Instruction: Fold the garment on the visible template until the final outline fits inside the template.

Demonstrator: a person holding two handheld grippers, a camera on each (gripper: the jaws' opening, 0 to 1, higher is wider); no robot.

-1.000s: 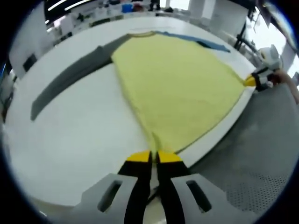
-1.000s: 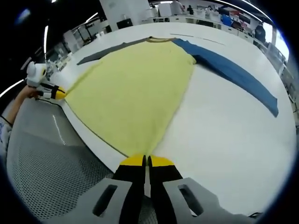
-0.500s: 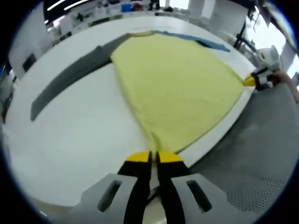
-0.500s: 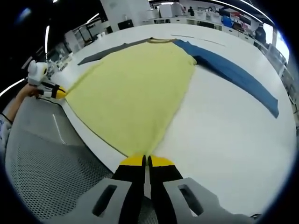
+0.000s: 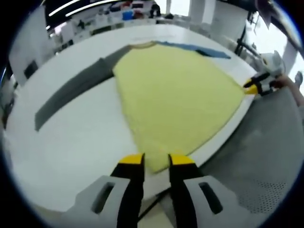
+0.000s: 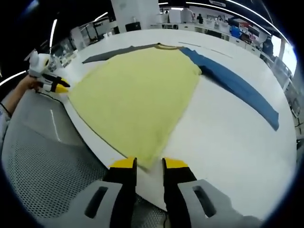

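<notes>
A yellow garment (image 5: pixel 178 90) lies spread flat on the white table (image 5: pixel 76 137), with a grey sleeve (image 5: pixel 71 88) out to one side and a blue sleeve (image 6: pixel 237 83) to the other. My left gripper (image 5: pixel 156 161) stands open at the table's near edge, with one hem corner lying loose just ahead of its jaws. My right gripper (image 6: pixel 149 165) is open too, at the other hem corner of the yellow garment (image 6: pixel 137 95). Each gripper also appears in the other's view, held in a hand: the right gripper (image 5: pixel 259 86), the left gripper (image 6: pixel 53 83).
The table's curved near edge (image 6: pixel 90 130) runs just under both hem corners. Below it is a grey perforated surface (image 6: pixel 52 175). Benches with equipment (image 5: pixel 128 9) stand far behind the table.
Both grippers were shut on the hem corners and are now open. The corners have dropped onto the table, and both cameras have drawn back slightly.
</notes>
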